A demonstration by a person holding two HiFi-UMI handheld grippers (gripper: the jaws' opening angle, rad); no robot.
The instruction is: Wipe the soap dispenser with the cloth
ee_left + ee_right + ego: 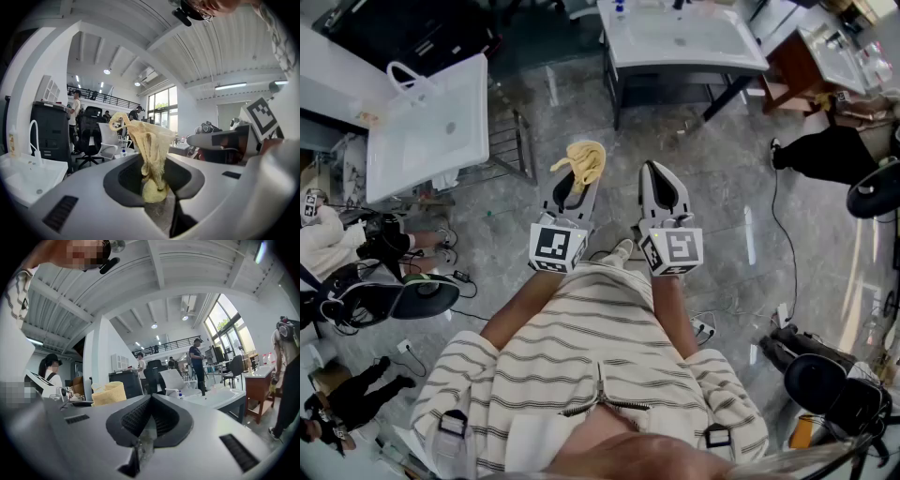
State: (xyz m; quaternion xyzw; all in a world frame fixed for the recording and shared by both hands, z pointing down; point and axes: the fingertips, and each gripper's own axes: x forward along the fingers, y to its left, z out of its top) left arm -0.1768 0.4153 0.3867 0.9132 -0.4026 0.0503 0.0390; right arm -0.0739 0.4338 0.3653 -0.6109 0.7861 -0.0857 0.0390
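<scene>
A yellow cloth (584,159) hangs bunched from the tip of my left gripper (577,178), whose jaws are shut on it. In the left gripper view the cloth (149,140) stands up between the two dark pads and flops over. My right gripper (653,171) is held level beside the left one, shut with nothing between its pads (151,401). From the right gripper view the cloth (108,393) shows off to the left. A pale bottle (11,143) stands by the tap of the white sink on the left; I cannot tell whether it is the soap dispenser.
A white sink (427,131) on a metal frame stands to the left, and another sink (680,42) on a dark stand is ahead. Black office chairs (403,298), cables and seated or standing people ring the grey stone floor (703,187).
</scene>
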